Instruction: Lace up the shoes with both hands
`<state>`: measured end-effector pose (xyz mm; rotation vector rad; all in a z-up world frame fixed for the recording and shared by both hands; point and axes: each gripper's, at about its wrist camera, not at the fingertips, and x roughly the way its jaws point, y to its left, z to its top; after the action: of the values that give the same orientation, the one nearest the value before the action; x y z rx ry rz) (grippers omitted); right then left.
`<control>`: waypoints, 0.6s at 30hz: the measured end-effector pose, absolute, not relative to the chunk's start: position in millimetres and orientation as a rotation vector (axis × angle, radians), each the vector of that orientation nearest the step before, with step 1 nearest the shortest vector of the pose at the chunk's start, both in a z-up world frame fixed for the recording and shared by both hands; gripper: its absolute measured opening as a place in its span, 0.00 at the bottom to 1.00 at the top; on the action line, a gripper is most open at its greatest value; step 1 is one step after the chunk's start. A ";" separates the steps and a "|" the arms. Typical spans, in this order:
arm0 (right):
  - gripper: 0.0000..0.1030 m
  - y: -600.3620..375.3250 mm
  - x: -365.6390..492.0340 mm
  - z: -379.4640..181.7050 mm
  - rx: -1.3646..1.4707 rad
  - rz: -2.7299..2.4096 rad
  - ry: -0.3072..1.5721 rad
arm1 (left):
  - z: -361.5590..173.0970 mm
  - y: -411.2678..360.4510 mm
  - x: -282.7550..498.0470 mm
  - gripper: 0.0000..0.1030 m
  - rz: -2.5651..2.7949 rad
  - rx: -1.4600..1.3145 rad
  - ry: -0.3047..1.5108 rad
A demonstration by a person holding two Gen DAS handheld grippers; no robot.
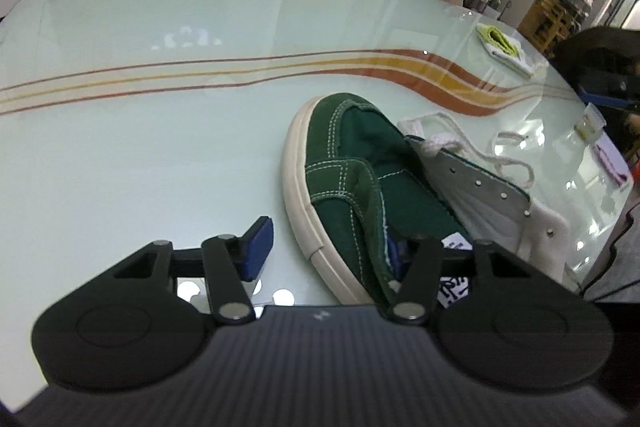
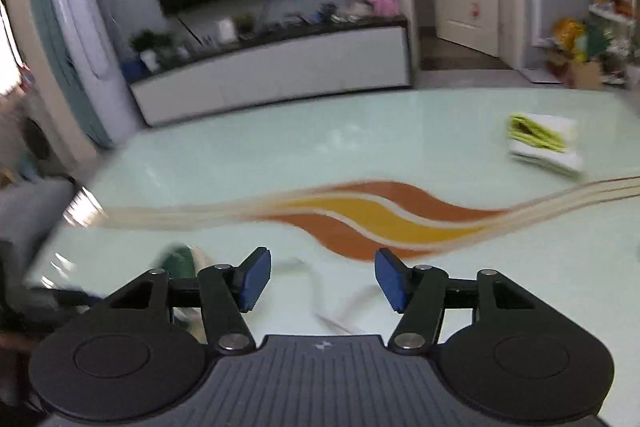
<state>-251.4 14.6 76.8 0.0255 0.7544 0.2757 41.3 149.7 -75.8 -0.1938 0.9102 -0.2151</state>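
Left gripper [image 1: 328, 251] low over desk [image 1: 160, 147], fingers spread wide, one blue pad [image 1: 258, 247] clear, other tucked inside shoe [image 1: 360, 163]. Right gripper [image 2: 322, 277] hovered higher, fingers parted, nothing between them; view blurred.

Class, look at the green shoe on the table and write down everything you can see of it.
The green shoe looks like suede with pale stitching and a thick cream rubber sole. It lies tipped on its side on the pale glass table, toe pointing away. One eyelet flap is folded open, showing a grey lining and a row of small holes. A white lace trails loosely from it across the table. The left gripper is open around its near edge, one finger hidden inside the shoe.
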 end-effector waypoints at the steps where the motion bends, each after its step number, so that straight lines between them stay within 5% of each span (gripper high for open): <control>1: 0.55 18.1 -256.6 73.6 -0.019 0.299 0.786 | -75.9 149.7 42.2 0.54 -0.215 -0.199 0.911; 9: 0.12 58.9 -293.9 14.8 -0.272 0.357 1.107 | -76.2 144.5 42.2 0.58 -0.202 -0.197 0.901; 18: 0.01 56.4 -296.3 -9.9 -0.209 0.319 1.177 | -77.4 150.8 40.4 0.60 -0.210 -0.220 0.900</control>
<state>-296.3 56.4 -9.9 -0.2092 1.1774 0.3195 40.4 150.8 -77.4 -0.2204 0.8996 -0.2104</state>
